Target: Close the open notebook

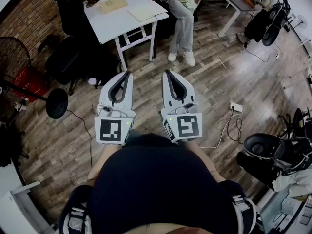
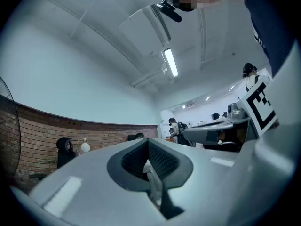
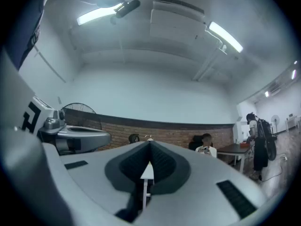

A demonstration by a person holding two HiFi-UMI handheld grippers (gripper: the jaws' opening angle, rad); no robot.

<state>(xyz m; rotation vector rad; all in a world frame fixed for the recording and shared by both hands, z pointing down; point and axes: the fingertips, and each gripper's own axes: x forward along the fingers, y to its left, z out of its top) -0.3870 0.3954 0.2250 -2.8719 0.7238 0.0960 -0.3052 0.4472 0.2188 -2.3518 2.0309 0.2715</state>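
Note:
A white table stands a few steps ahead across the wooden floor. On it lie a tan flat item and a pale open notebook or sheets; I cannot tell which is which from here. My left gripper and right gripper are held side by side at waist height, pointing toward that table and well short of it. Both are shut with nothing between the pads. In the left gripper view the left gripper has its tips touching, and so does the right gripper in the right gripper view.
Black office chairs crowd the table's left side. A seated person is at its right. A fan and a round stand base are at left. A power strip with cable lies on the floor at right, near another black chair.

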